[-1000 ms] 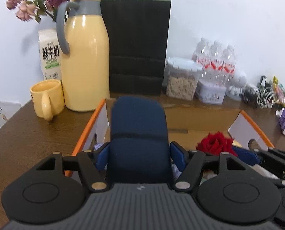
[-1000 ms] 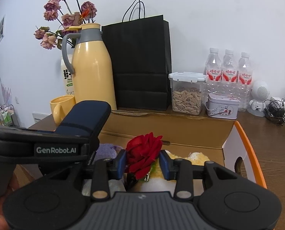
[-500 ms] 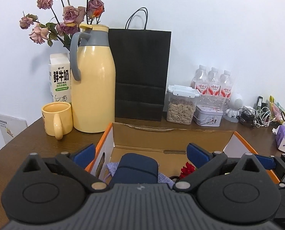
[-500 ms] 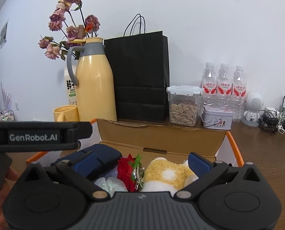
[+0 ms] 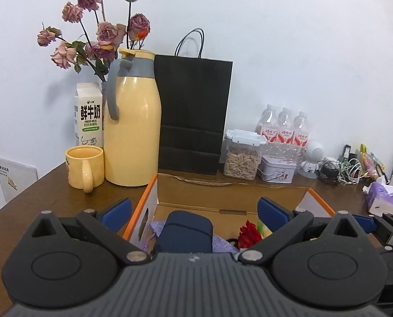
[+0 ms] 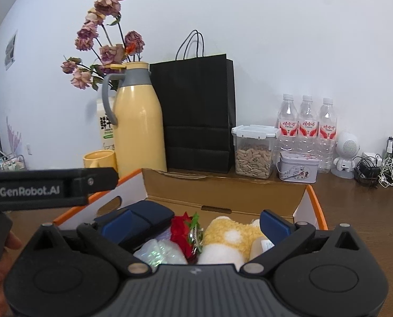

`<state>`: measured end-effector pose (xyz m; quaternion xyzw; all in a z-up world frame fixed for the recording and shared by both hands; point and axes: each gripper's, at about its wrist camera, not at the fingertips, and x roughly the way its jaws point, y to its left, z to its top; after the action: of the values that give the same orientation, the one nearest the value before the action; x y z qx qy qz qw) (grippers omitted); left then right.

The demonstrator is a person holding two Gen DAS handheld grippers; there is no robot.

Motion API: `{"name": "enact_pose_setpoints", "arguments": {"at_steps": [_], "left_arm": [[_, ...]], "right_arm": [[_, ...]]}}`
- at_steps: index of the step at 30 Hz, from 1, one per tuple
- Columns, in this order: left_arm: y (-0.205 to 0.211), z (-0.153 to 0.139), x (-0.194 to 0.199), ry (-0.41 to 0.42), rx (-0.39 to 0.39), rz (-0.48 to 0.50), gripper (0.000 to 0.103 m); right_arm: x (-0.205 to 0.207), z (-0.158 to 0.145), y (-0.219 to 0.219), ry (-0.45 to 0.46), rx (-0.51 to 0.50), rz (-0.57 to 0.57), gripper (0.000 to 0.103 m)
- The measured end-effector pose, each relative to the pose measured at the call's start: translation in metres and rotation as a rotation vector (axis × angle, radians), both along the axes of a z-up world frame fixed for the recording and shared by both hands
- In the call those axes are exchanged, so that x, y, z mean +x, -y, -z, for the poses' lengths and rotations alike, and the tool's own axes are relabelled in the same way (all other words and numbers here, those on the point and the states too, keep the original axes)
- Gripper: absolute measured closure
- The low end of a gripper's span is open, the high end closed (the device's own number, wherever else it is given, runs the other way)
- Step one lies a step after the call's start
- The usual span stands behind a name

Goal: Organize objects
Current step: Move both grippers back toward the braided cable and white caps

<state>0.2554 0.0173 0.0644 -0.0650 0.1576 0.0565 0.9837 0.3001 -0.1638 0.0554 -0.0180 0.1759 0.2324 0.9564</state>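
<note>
An open cardboard box (image 5: 230,194) (image 6: 222,192) with orange-edged flaps stands on the brown table. Inside lie a dark blue case (image 5: 187,231) (image 6: 146,218), a red artificial rose (image 5: 249,233) (image 6: 181,232), a yellow and white plush toy (image 6: 228,240), purple cloth (image 5: 222,243) and a clear crinkly bag (image 6: 160,253). My left gripper (image 5: 195,210) is open above the blue case, touching nothing. My right gripper (image 6: 193,220) is open above the rose and the plush, its jaws wide apart. The left gripper's body (image 6: 48,189) shows at the left of the right wrist view.
Behind the box stand a yellow thermos jug (image 5: 133,134), a yellow mug (image 5: 85,167), a milk carton (image 5: 89,115), dried roses (image 5: 101,31), a black paper bag (image 5: 193,116), a jar of seeds (image 5: 242,157), a tin (image 5: 277,169), water bottles (image 5: 283,132), a small white robot figure (image 6: 345,154), cables (image 5: 339,170) and tissues (image 5: 381,196).
Both grippers opened wide and drew back and up. The blue case left the left gripper and the rose left the right gripper; both now lie in the box.
</note>
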Motion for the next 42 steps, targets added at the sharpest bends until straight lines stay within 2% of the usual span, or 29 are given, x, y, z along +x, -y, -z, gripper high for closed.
{"name": "enact_pose_setpoints", "arguments": {"at_steps": [11,25,34,42], "left_arm": [[-0.007,-0.003,-0.042,-0.028,-0.011,0.012,0.000],[-0.014,0.009,-0.084,-0.118,0.038,0.035,0.000],[-0.021,0.034,-0.103,-0.218,0.049,0.042,0.000],[-0.035,0.050,-0.111,-0.274,0.031,0.028,0.000]], "right_arm": [[-0.048,-0.005,0.019,-0.016,-0.008,-0.014,0.000],[-0.094,0.008,0.045,-0.085,-0.055,-0.024,0.000],[-0.115,0.026,0.042,-0.149,-0.080,-0.068,0.000],[-0.114,0.047,0.010,-0.238,-0.161,-0.140,0.000]]}}
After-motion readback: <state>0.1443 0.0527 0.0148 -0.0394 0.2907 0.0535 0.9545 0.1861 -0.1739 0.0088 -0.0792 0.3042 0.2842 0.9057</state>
